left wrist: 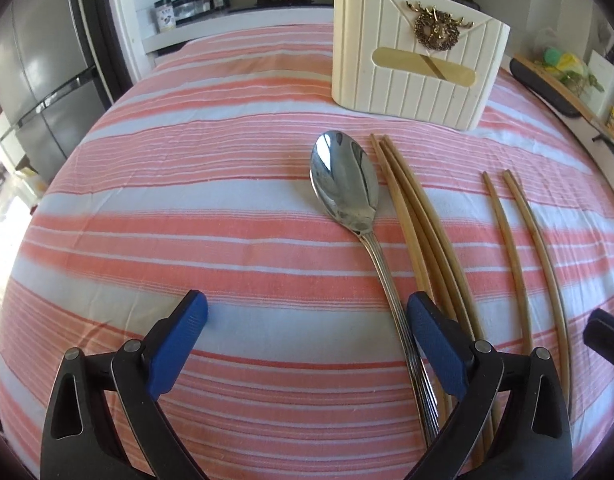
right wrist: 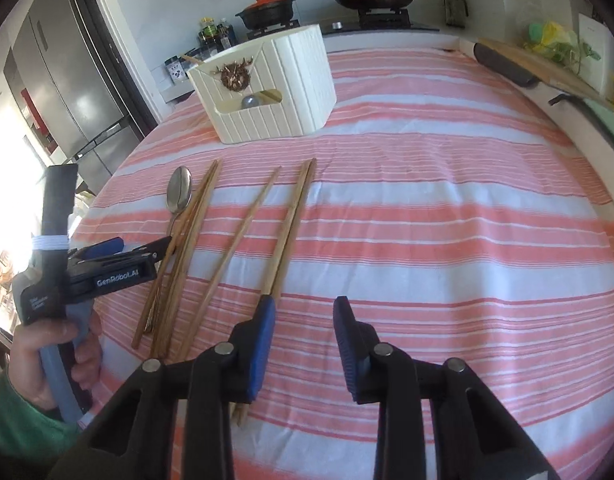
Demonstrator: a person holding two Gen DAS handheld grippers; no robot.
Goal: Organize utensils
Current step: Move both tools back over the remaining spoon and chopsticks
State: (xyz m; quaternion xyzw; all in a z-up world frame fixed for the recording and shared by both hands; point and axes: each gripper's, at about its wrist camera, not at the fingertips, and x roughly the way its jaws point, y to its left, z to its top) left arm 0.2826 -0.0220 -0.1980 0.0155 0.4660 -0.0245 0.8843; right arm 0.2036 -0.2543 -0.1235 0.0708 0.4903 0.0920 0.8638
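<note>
Two sets of jaws, both open and empty, are nearing one steel spoon [left wrist: 344, 184] and tan wooden chopsticks [right wrist: 291, 224] awaiting pickup for the cream ribbed holder [left wrist: 415, 76].

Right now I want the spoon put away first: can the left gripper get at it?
Probably yes. The left gripper is open just above the spoon, whose handle passes beside its right-hand finger. Nothing covers it, though the chopsticks lie close alongside.

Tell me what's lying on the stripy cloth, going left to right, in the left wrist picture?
Spoon → bunch of chopsticks → two separate chopsticks, side by side.
</note>
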